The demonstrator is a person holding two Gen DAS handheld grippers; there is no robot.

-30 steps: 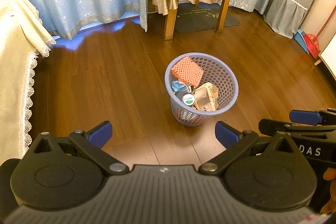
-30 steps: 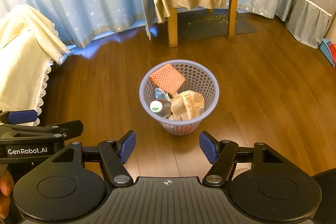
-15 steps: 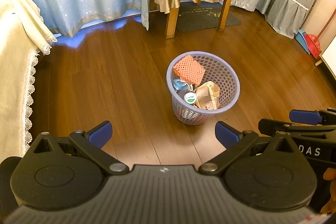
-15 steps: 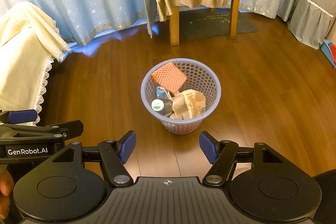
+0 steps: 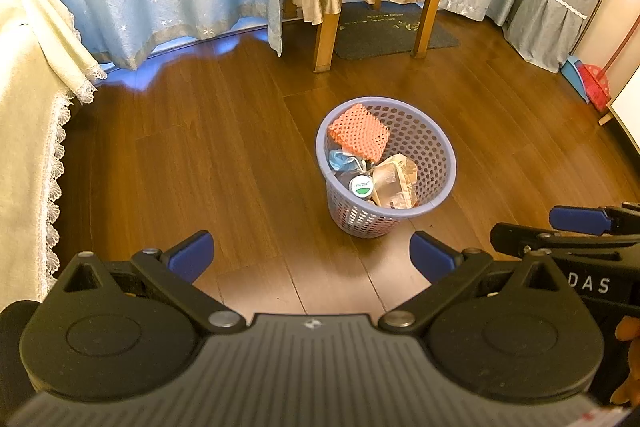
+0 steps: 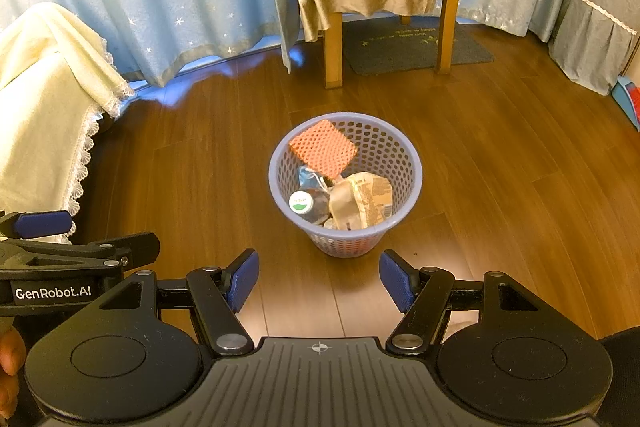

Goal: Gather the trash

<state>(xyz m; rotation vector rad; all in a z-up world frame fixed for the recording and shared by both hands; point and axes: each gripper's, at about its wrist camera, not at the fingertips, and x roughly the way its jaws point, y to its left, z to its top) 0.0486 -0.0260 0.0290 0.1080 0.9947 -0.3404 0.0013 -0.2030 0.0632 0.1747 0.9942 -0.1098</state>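
"GenRobot.AI" is printed in white on the side of the left gripper (image 6: 40, 227), and "DAS" shows on the right gripper (image 5: 580, 223) (the rest is cut off). The trash basket (image 6: 412, 183) stands upright on the wood floor (image 6: 200, 187), mouth up, ahead of both grippers. Inside, an orange mesh pad (image 6: 323, 148) leans on the far-left wall, and a bottle (image 6: 308, 205) points its white-and-green cap up beside a crumpled paper bag (image 6: 360, 201); the cap's print is unreadable. Both grippers have their jaws spread, empty.
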